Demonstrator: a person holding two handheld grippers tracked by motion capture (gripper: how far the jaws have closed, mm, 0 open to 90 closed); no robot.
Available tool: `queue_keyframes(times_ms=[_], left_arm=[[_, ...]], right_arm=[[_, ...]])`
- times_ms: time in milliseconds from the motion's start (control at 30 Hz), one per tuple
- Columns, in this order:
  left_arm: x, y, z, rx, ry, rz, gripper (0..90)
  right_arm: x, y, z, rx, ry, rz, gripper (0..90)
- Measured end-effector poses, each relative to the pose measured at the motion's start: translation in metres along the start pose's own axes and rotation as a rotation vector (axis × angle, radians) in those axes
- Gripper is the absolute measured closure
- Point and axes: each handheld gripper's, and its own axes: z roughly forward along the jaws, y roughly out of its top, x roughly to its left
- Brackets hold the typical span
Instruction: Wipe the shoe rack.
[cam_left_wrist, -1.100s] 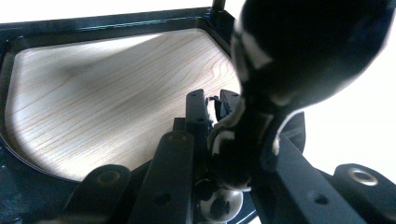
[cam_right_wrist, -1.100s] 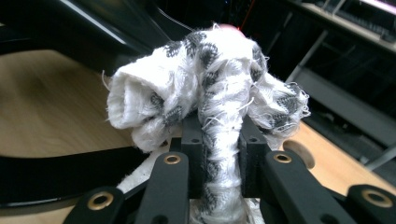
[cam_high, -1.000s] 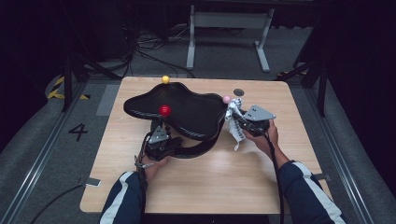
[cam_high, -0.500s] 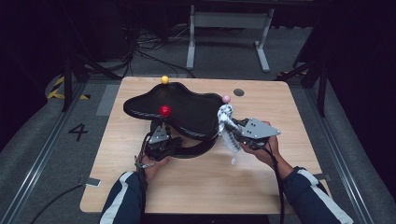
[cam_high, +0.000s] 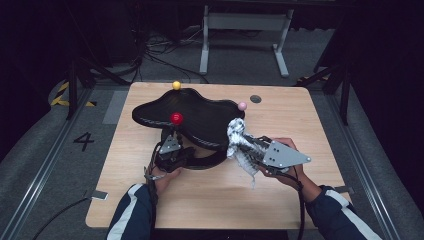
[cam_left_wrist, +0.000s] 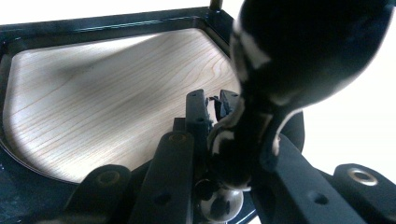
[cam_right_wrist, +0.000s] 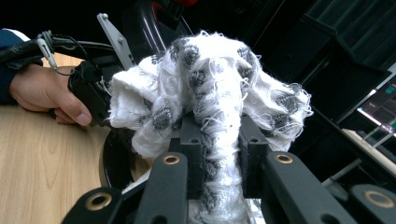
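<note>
Table (cam_high: 210, 200) first: on it sits a black tray-like stand (cam_high: 200, 117), its long axis running left to right, with red (cam_high: 176, 118), yellow (cam_high: 176, 85) and pink (cam_high: 242, 106) knobs. Left gripper (cam_high: 170, 145) is clenched on the stand's near post, steadying it. Right gripper (cam_high: 245, 145) grasps a white patterned cloth (cam_right_wrist: 205, 93) just beside the stand's right end, so the likely wiping stroke runs leftward along that axis.

Lab or test bay, dark curtains, floor cables (cam_high: 150, 55), numbered floor marking (cam_high: 83, 141) (a 4)
</note>
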Motion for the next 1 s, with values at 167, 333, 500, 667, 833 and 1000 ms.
queue_keyframes(times_ms=[167, 333, 500, 667, 833, 1000], left_arm=[[-0.001, -0.001, 0.002, -0.019, 0.004, 0.0, 82.9], [-0.001, -0.001, 0.002, -0.019, 0.004, 0.0, 83.0], [0.0, -0.001, 0.002, -0.018, 0.002, 0.001, 82.9], [0.0, 0.0, 0.0, -0.002, 0.004, 0.001, 82.9], [0.0, 0.0, 0.002, -0.02, 0.003, 0.0, 82.7], [0.0, 0.0, 0.002, -0.021, 0.002, 0.0, 82.6]], right_arm=[[-0.003, -0.008, 0.005, 0.01, -0.015, 0.006, 78.6], [-0.014, -0.028, 0.017, 0.078, -0.039, 0.083, 78.6], [-0.022, -0.045, 0.029, 0.131, -0.057, 0.129, 78.6], [-0.029, -0.063, 0.041, 0.175, -0.072, 0.175, 78.6], [-0.033, -0.082, 0.051, 0.254, -0.081, 0.209, 78.6], [-0.03, -0.1, 0.062, 0.334, -0.061, 0.228, 78.7]])
